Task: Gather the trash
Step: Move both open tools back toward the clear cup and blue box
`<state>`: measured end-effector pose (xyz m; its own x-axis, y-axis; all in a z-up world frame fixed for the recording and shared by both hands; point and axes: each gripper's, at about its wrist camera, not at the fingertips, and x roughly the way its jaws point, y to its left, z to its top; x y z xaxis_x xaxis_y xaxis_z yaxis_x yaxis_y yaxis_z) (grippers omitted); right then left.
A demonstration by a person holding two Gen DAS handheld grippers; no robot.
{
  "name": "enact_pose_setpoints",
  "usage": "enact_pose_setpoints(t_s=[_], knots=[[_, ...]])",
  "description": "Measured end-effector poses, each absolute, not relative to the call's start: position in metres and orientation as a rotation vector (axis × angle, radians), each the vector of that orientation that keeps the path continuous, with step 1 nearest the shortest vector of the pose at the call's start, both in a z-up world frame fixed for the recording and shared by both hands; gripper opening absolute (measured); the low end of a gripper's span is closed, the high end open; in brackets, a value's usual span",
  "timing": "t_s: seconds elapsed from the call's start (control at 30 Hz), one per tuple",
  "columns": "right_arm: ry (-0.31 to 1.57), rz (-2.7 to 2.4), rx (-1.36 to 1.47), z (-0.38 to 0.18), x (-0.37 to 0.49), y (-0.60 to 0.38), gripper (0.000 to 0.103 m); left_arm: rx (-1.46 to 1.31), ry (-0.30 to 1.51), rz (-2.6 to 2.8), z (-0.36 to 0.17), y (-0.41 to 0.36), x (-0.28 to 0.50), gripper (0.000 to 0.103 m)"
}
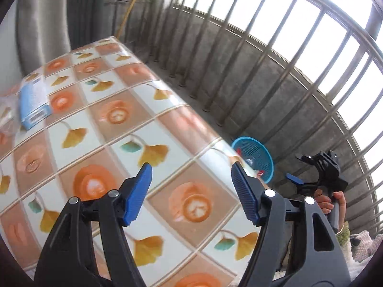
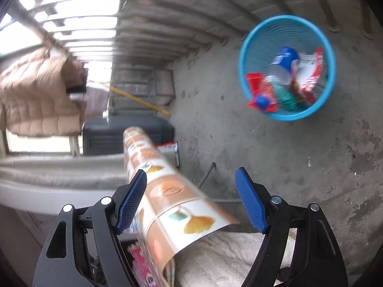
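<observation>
Our left gripper [image 1: 191,191] hangs over the patterned table [image 1: 115,129], jaws spread wide and empty, touching nothing. Our right gripper [image 2: 191,198] is likewise released, holding nothing, beyond the table's corner. The blue basket [image 2: 244,71] sits on the concrete floor [image 2: 299,167] past that corner, already holding wrappers and a bottle [image 2: 283,65]. A blue packet [image 1: 33,105] lies near the table's far left edge, likely our next pickup.

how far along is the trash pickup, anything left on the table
Done: the round blue mesh basket on the concrete floor already holds bottles and wrappers. In hand: nothing; left gripper and right gripper are both open and empty. Left: a light blue rectangular packet and crumpled clear plastic on the patterned tablecloth.
</observation>
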<state>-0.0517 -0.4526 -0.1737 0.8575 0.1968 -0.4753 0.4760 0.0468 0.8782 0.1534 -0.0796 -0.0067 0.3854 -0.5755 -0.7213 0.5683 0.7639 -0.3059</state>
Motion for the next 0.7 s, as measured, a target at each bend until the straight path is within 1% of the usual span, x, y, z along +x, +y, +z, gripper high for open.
enact_pose_setpoints(t_s=[0.17,0.37,0.53,0.7], knots=[[0.628,-0.084,1.408,-0.129,0.006,-0.416,0.075,-0.146,0.898,-0.574,-0.012,0.010,0.160,0.067],[0.751,0.061,1.178,-0.074,0.086,-0.353,0.075,-0.286,0.854,-0.426,-0.011,0.097,0.174,0.067],[0.849,0.151,0.894,-0.026,0.152,-0.284,0.078,-0.374,0.765,-0.386,0.008,0.139,0.190,0.067],[0.909,0.258,0.620,0.008,0.217,-0.207,0.079,-0.485,0.734,-0.380,0.019,0.156,0.231,0.066]])
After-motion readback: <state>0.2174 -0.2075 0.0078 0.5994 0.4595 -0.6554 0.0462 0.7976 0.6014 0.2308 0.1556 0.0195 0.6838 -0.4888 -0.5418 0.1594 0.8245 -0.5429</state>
